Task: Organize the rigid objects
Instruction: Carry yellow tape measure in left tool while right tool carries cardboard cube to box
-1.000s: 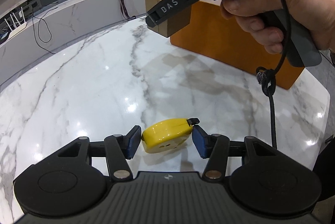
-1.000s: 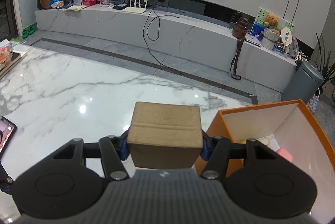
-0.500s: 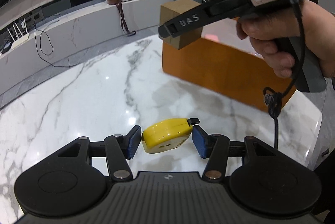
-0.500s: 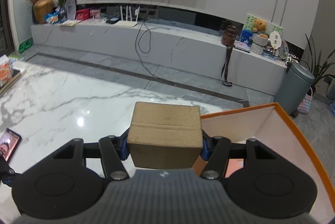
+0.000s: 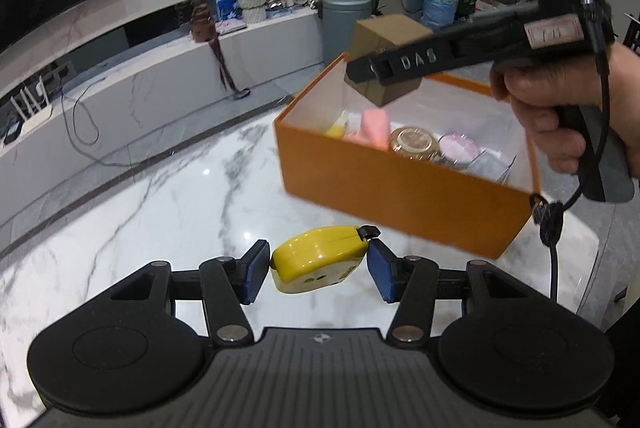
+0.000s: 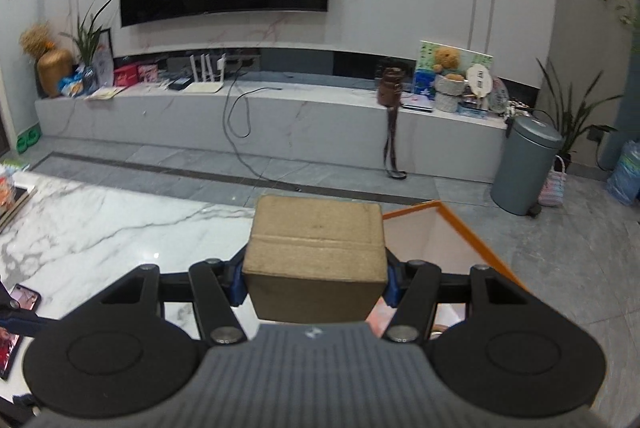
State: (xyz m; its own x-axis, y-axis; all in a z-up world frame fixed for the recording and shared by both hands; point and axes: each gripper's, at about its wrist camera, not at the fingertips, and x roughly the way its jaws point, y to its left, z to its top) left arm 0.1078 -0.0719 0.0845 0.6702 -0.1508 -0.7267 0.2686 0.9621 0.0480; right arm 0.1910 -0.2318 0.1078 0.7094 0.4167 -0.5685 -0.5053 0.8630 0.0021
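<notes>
Cardboard box point(image 6: 316, 248) clamped in right hand-held gripper point(image 6: 314, 278); left's point(image 5: 316, 270) grip on tape measure point(image 5: 318, 258) unclear.

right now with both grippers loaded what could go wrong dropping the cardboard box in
1. The orange bin already holds a gold-lidded jar and a pink block; the cardboard box may land on them and sit tilted.
2. The tape measure sits between the left gripper pads with gaps showing, so it could slip.
</notes>
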